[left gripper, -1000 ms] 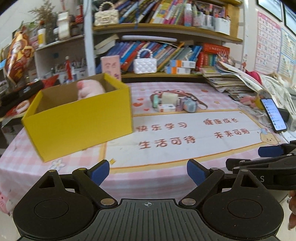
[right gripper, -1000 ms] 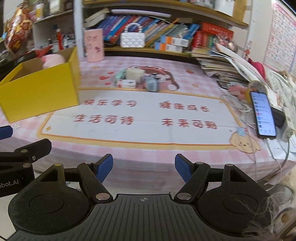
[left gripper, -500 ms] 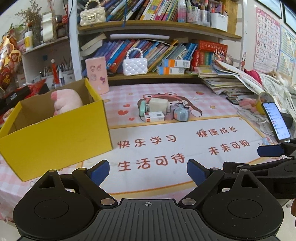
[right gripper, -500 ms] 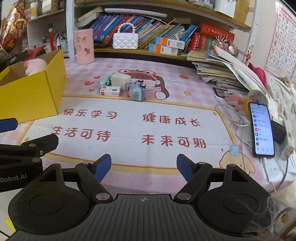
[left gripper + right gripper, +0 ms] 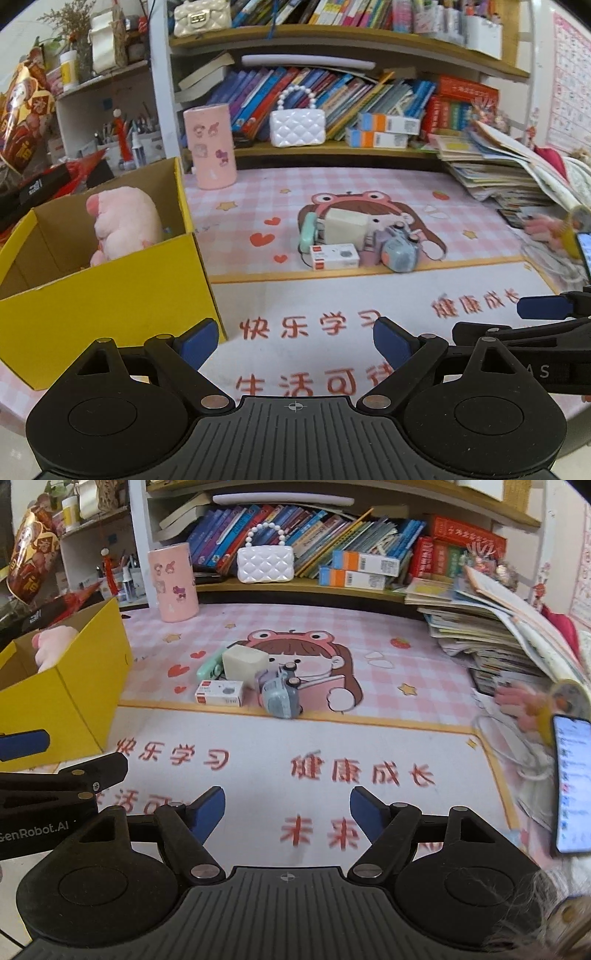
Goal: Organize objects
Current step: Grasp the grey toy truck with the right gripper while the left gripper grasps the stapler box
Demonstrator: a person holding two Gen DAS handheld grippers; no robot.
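A pink checked desk mat (image 5: 399, 627) covers the table, with a crowded bookshelf (image 5: 332, 590) at the back. At the left stands an open yellow box (image 5: 110, 295), and a pink plush toy (image 5: 125, 221) already lies inside it against the far wall. Near the middle of the mat sits a tight cluster of small things, touching or nearly so: a cream block (image 5: 244, 663), a mint-green item (image 5: 210, 666) just left of it, a white-and-red carton (image 5: 219, 693) in front, and a blue-grey toy camera (image 5: 279, 696) at the right. A lit phone (image 5: 572, 782) lies at the right edge. The left gripper (image 5: 295, 341) and right gripper (image 5: 287, 810) are side by side over the printed white panel at the near edge, both with fingers spread wide and nothing between them. This looks like the reach phase: one item appears boxed and the cluster is left to collect. The cluster lies ahead of both grippers, well apart from the fingertips, roughly centred for the left and slightly left of centre for the right; the box is just beside the left gripper's left finger. The next move probably calls for advancing and lowering onto one piece, the carton or the camera being nearest, without nudging its neighbours.
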